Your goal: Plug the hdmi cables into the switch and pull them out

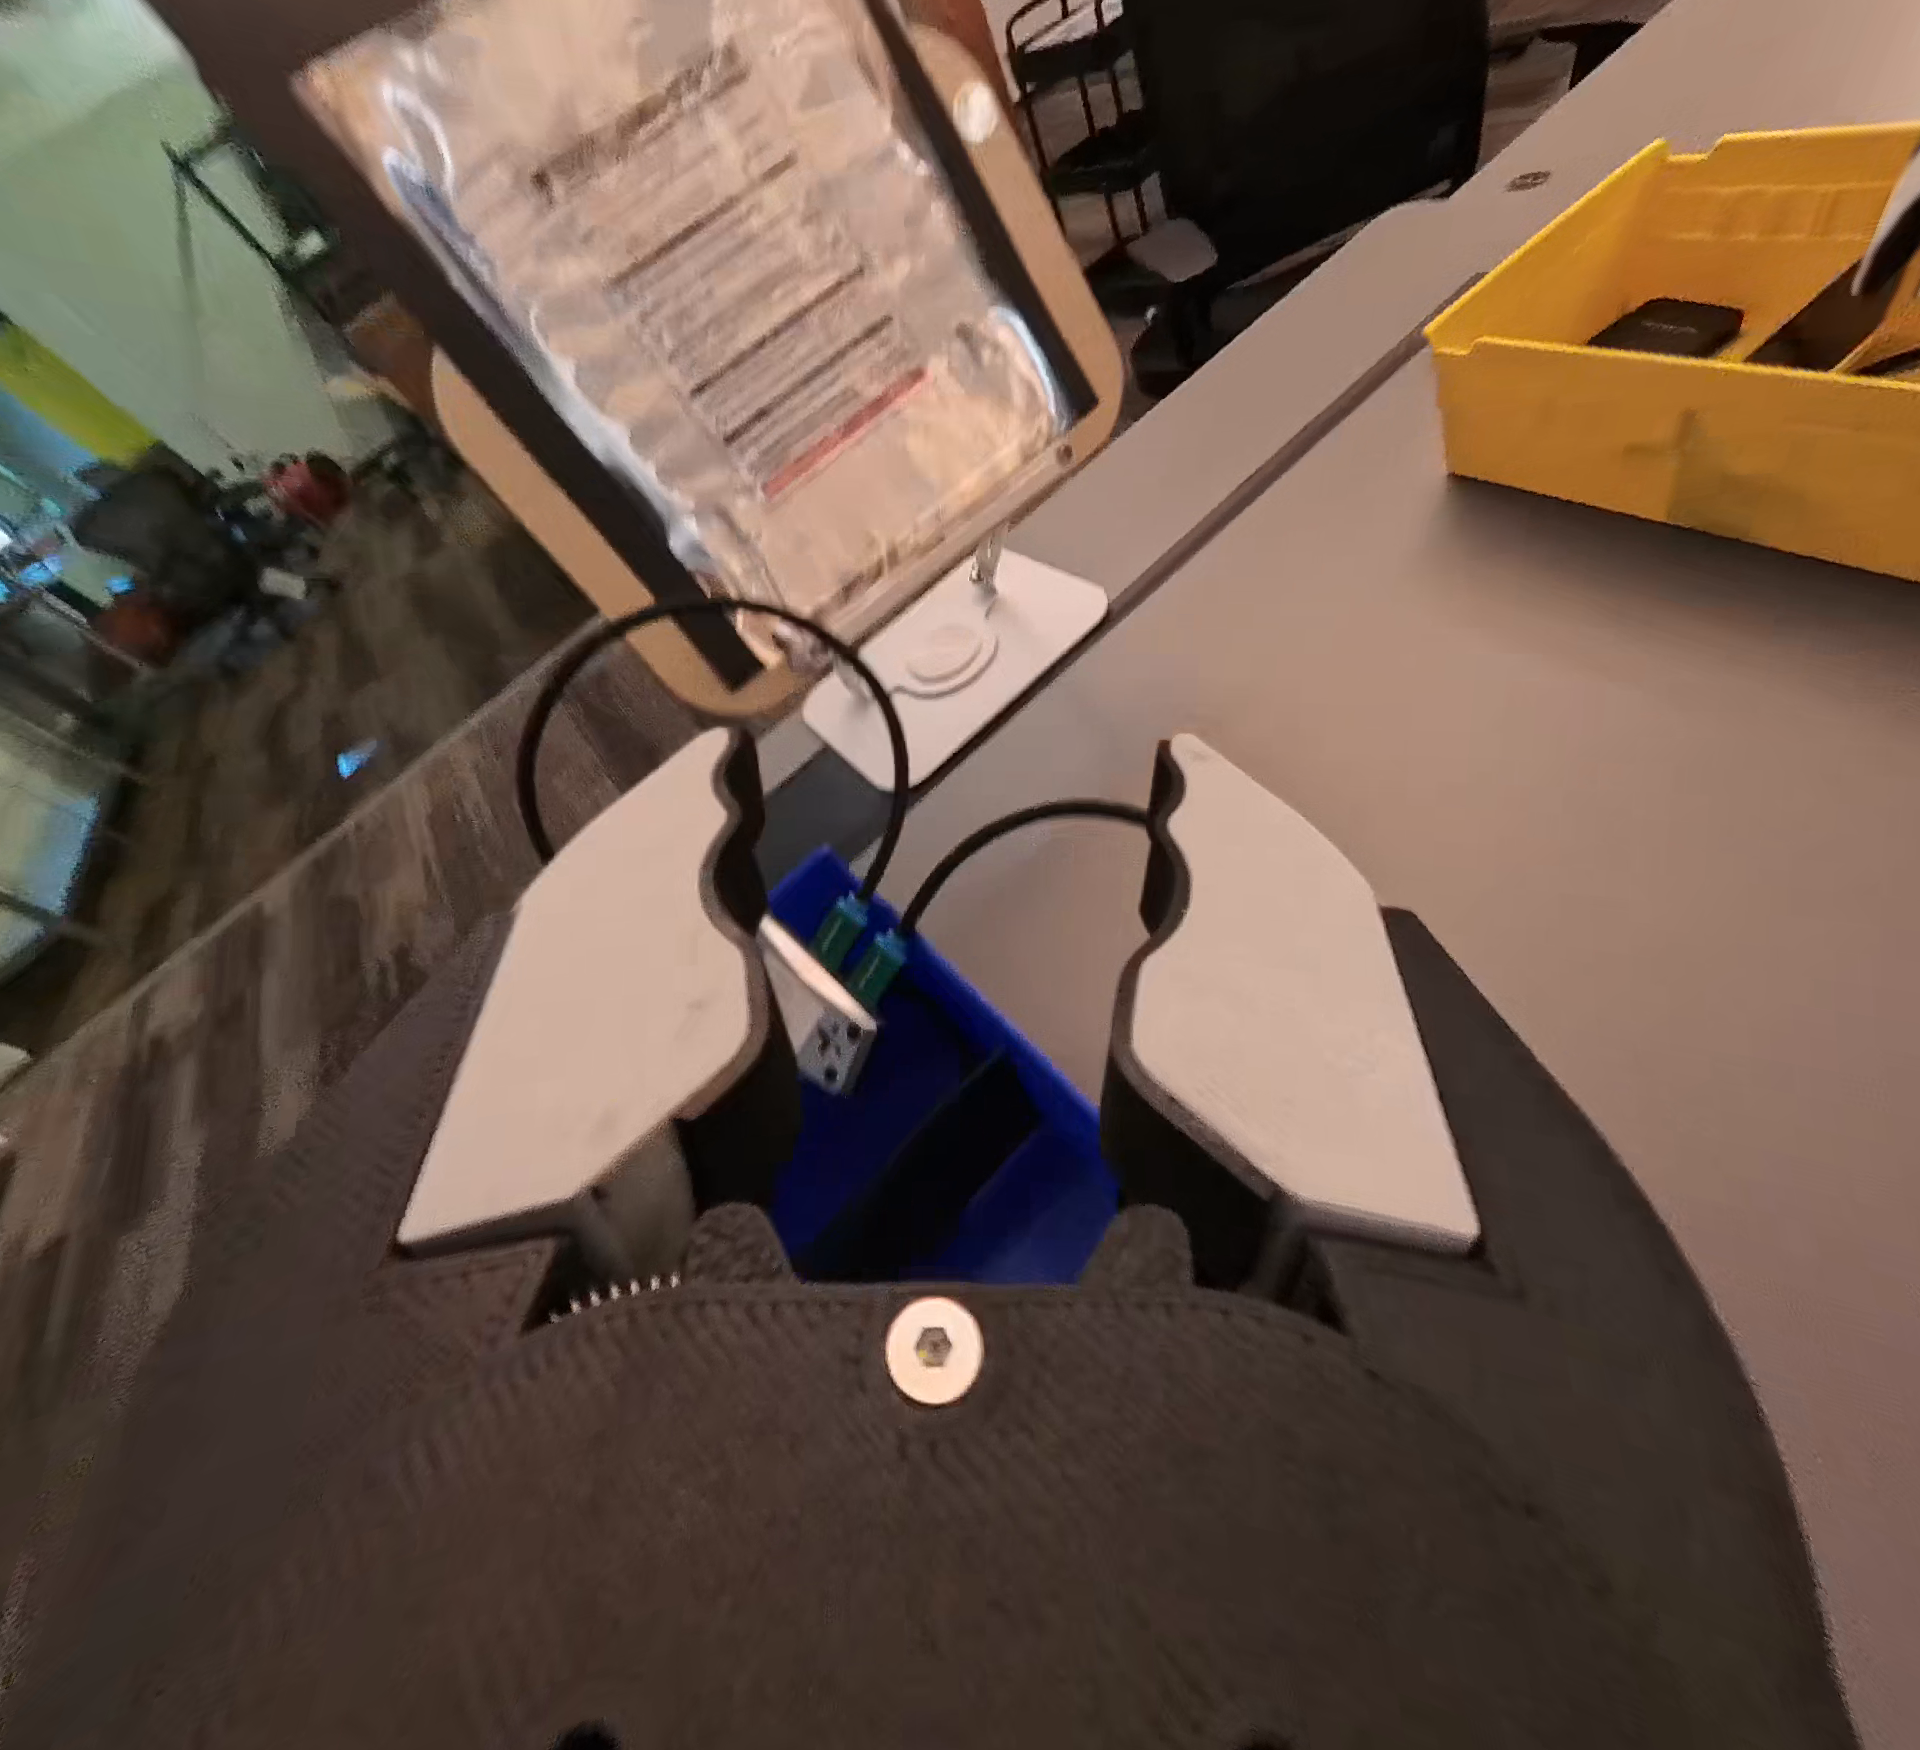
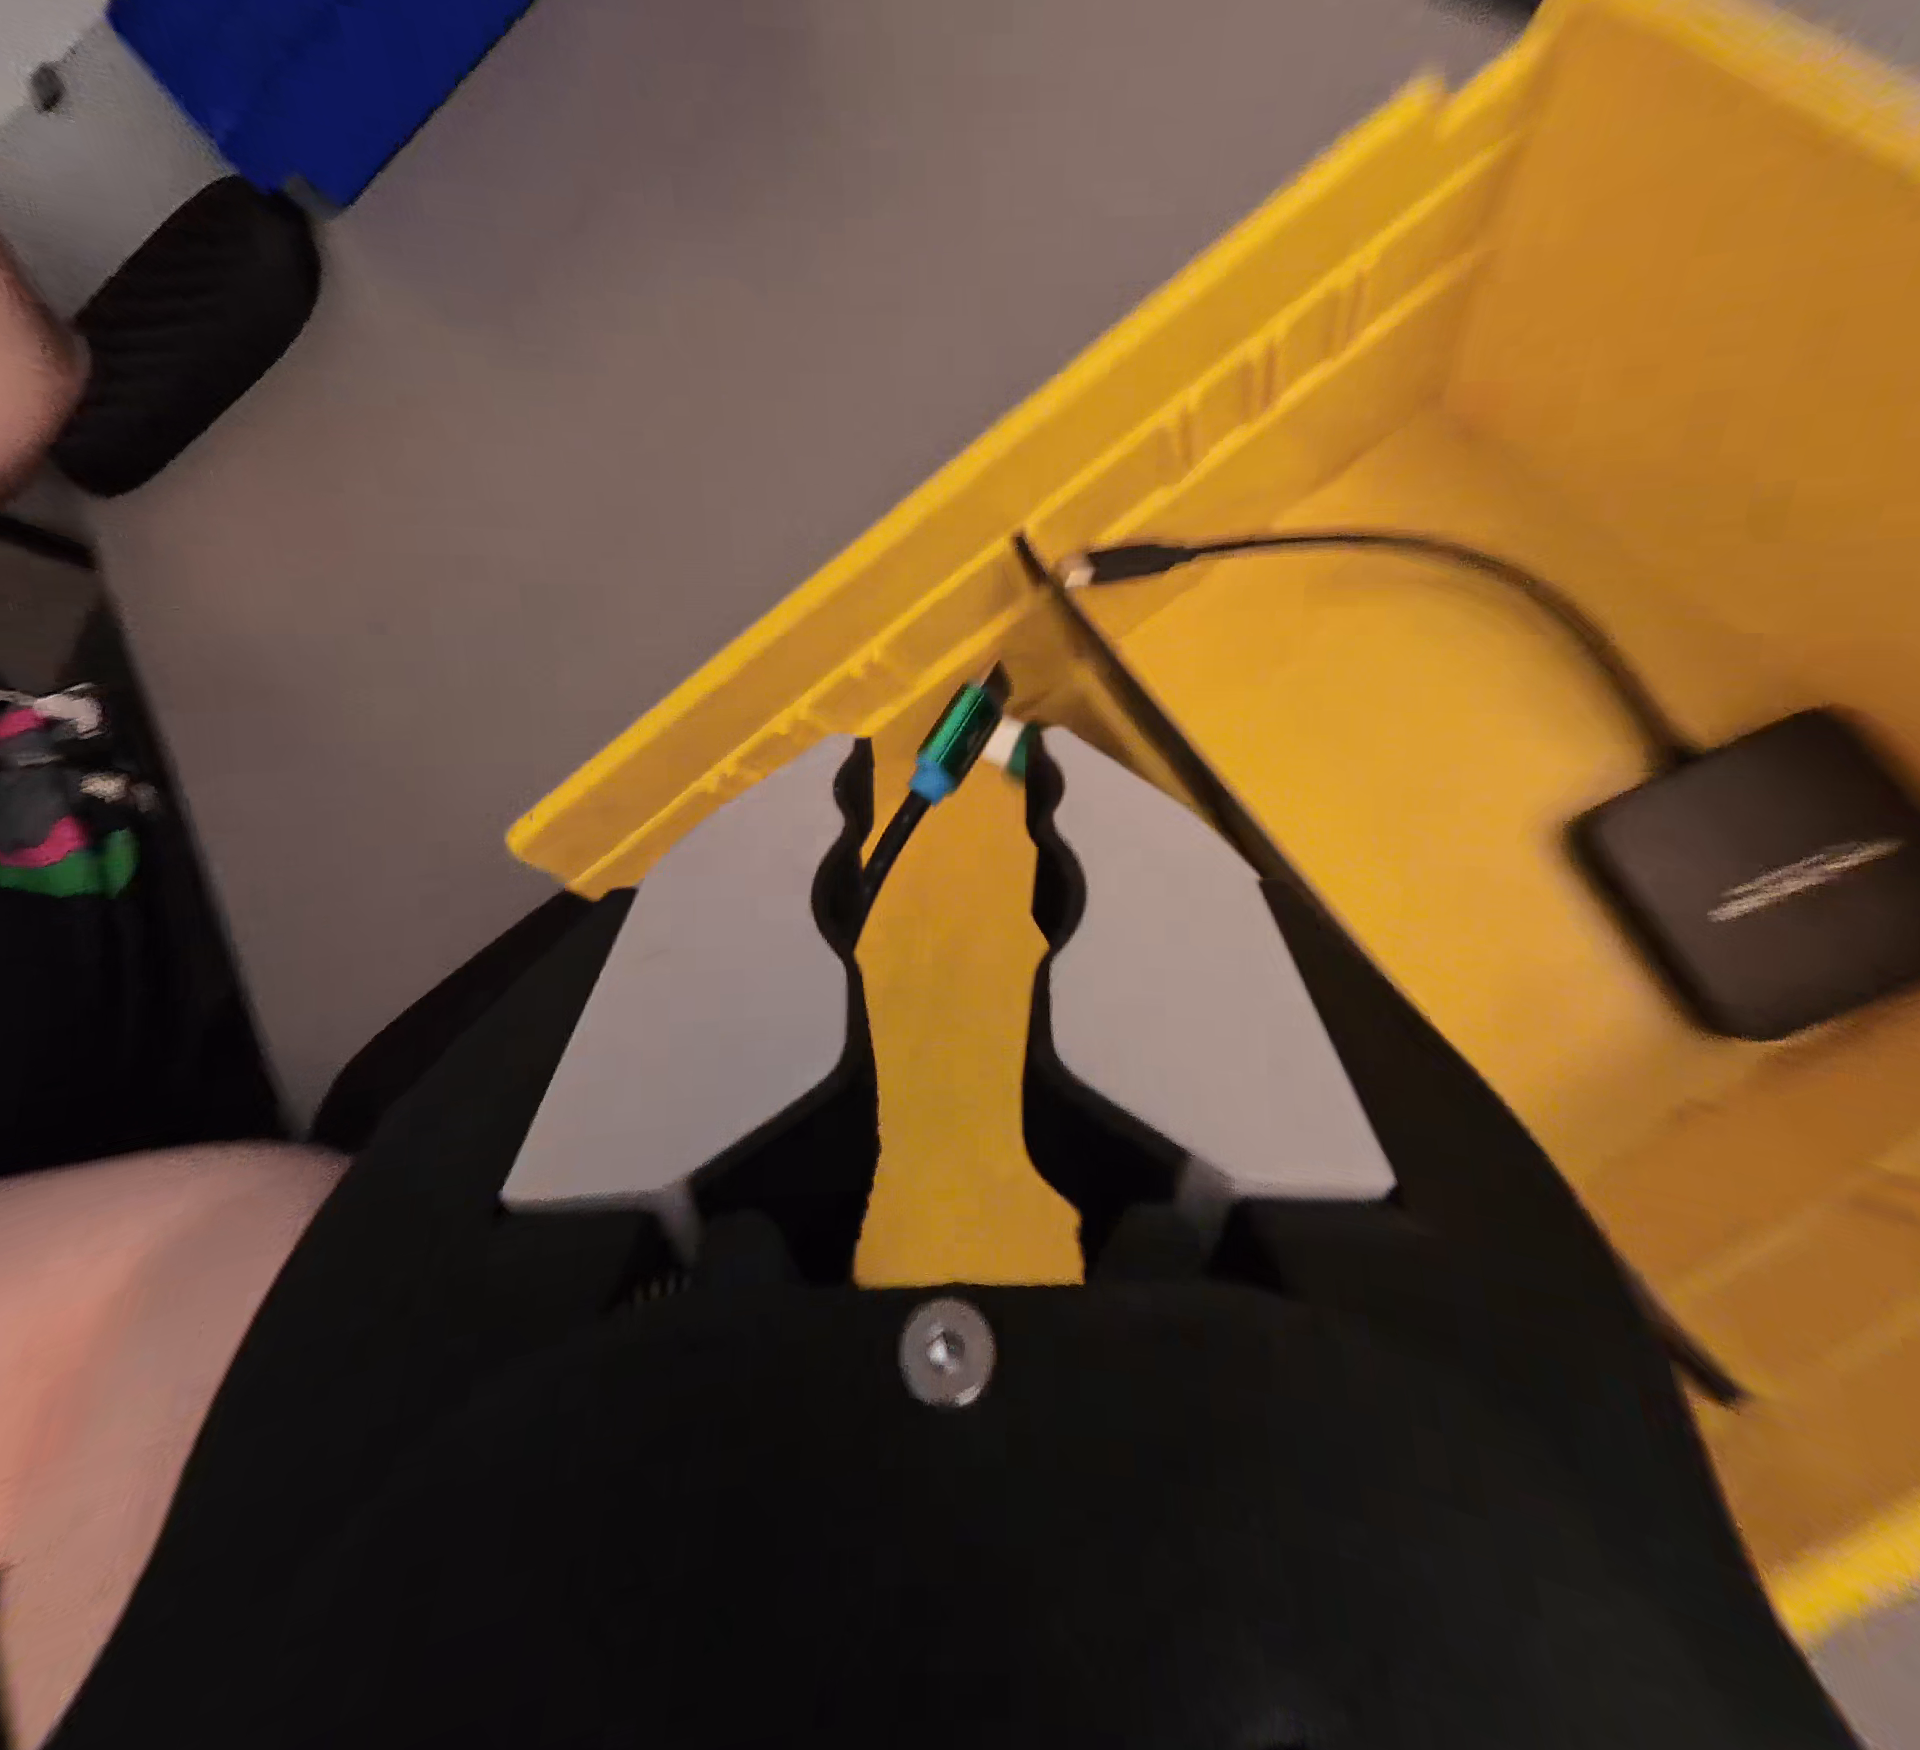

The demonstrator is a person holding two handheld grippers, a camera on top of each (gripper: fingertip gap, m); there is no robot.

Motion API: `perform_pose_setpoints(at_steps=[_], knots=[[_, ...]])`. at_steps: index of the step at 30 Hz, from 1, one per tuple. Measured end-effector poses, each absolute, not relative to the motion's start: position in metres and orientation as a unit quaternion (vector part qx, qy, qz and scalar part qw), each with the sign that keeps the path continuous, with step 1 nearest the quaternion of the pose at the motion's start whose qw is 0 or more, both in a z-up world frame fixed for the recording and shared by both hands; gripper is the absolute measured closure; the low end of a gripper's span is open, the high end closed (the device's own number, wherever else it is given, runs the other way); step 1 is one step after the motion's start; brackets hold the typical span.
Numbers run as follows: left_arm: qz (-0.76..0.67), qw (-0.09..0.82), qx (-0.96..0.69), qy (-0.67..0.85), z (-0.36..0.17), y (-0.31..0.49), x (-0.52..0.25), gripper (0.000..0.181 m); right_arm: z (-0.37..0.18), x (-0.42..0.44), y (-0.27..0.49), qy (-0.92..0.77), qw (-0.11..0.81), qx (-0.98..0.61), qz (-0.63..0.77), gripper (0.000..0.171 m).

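In the left wrist view my left gripper [image 1: 951, 755] is open wide and holds nothing. Between its fingers, lower down, a small silver switch [image 1: 826, 1014] stands in a blue bin [image 1: 997, 1129]. Two green HDMI plugs [image 1: 857, 952] sit in the switch, and their black cables [image 1: 717, 620] loop upward. In the right wrist view my right gripper [image 2: 948, 760] has its jaws narrow around a green HDMI plug [image 2: 961, 729] with a blue collar, above the rim of a yellow bin [image 2: 1195, 412]. Its black cable [image 2: 883, 869] runs back along the left finger. A second green and white plug end [image 2: 1013, 750] sits by the right fingertip.
A black box [image 2: 1756, 869] with a thin lead lies in the yellow bin, behind a black divider [image 2: 1143, 734]. A sign on a white base [image 1: 956, 661] stands past the blue bin. The table edge and floor are at the left. A person's arm [image 2: 125, 1337] is near.
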State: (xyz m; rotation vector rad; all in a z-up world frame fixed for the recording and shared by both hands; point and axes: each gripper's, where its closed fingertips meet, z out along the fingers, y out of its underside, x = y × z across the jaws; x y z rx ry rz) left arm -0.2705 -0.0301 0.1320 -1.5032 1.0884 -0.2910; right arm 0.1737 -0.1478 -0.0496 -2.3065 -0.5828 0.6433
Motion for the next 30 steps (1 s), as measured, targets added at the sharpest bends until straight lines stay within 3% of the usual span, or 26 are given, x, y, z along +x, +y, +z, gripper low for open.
perform_pose_setpoints(at_steps=[6,9,10,16,23,30], knots=[[-0.088,0.527,-0.714,0.453,0.086,0.012,-0.314,0.110,0.059,0.182,-0.122,-0.222,0.574,-0.778,0.127,0.135],[-0.047,0.486,-0.761,0.427,0.045,0.057,-0.331,0.108,0.094,0.187,-0.119,-0.196,0.648,-0.733,0.068,0.110],[-0.030,0.467,-0.776,0.422,0.027,0.071,-0.337,0.107,0.101,0.188,-0.119,-0.193,0.663,-0.722,0.046,0.109],[-0.062,0.375,-0.825,0.419,-0.049,0.109,-0.337,0.100,0.114,0.179,-0.120,-0.205,0.679,-0.705,0.006,0.109],[0.055,0.369,-0.804,0.463,-0.067,0.125,-0.313,0.089,0.106,0.180,-0.111,-0.205,0.661,-0.722,-0.012,0.109],[0.189,0.363,-0.781,0.472,-0.060,0.131,-0.318,0.100,0.099,0.182,-0.108,-0.207,0.646,-0.734,-0.021,0.109]])
